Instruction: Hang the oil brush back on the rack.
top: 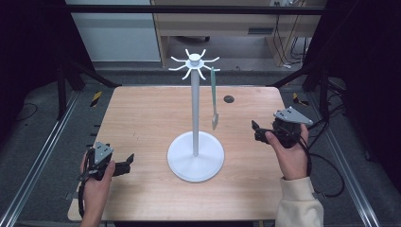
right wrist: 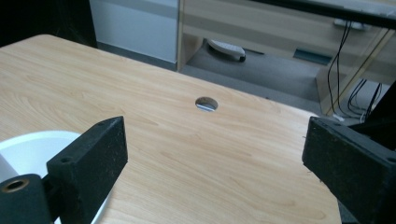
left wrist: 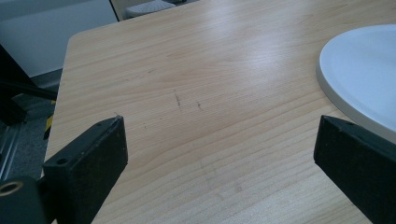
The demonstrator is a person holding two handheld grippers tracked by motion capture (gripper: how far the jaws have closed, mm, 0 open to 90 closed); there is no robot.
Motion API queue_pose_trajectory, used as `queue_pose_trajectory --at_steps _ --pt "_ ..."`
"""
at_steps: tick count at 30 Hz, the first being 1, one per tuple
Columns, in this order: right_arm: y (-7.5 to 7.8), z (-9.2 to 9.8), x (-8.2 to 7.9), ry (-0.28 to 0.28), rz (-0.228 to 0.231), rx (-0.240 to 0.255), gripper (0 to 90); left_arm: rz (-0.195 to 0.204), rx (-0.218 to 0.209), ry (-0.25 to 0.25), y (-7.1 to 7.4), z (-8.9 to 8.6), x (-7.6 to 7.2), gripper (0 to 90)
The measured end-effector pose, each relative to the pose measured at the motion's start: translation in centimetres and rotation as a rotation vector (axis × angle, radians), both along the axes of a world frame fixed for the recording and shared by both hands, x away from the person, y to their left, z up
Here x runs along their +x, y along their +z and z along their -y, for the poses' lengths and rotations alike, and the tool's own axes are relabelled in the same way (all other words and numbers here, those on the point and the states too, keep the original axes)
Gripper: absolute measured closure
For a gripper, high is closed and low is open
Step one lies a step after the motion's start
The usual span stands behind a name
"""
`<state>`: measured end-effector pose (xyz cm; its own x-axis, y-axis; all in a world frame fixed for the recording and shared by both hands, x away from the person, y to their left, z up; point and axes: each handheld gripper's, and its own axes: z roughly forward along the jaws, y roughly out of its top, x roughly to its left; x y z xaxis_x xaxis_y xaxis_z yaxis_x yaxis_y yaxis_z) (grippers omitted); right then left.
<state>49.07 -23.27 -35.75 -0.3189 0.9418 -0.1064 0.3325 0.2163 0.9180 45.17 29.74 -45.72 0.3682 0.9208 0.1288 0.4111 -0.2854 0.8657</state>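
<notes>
Left gripper (top: 128, 161): I see it held in the person's left hand (top: 97, 182) at the near left part of the table, pointing toward the stand's base. In the left gripper view its two black jaws stand wide apart with only bare wood between them, so it is open and holds nothing.

Table (top: 142, 118): I see a light wooden top with rounded corners; a small round hole (top: 229, 99) sits toward the far right.

Stand (top: 195, 113): I see a white stand with a round flat base (top: 196, 165) near the table's middle, a tall thin pole upright on it, and a crown of curved hooks (top: 194, 64) at the top. The base's edge also shows at the right of the left gripper view.

Spatula (top: 214, 99): I see a pale green spatula hanging from a hook on the stand's right side, handle up, blade down, clear of the table and apart from both grippers.

Right gripper (top: 256, 131): I see it held in the person's right hand (top: 291, 153) at the right of the table, pointing left toward the stand. Its jaws are spread wide over bare wood, empty.
</notes>
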Motion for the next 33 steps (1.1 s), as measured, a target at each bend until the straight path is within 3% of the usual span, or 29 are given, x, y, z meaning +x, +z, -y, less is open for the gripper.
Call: queue_pose_trajectory --at_steps 12,26,33 --pt "-3.3 0.9 1.5 -0.036 -0.117 -0.016 8.5 -0.002 0.003 -0.003 0.0 0.1 0.0 2.5" --pt "-6.6 0.4 2.8 -0.009 -0.25 -0.046 9.2 -0.003 0.006 -0.007 -0.1 0.2 0.0 2.5" --pt "-7.7 0.3 3.1 0.002 -0.29 -0.052 10.1 -0.004 0.009 -0.007 -0.1 0.2 0.1 2.5"
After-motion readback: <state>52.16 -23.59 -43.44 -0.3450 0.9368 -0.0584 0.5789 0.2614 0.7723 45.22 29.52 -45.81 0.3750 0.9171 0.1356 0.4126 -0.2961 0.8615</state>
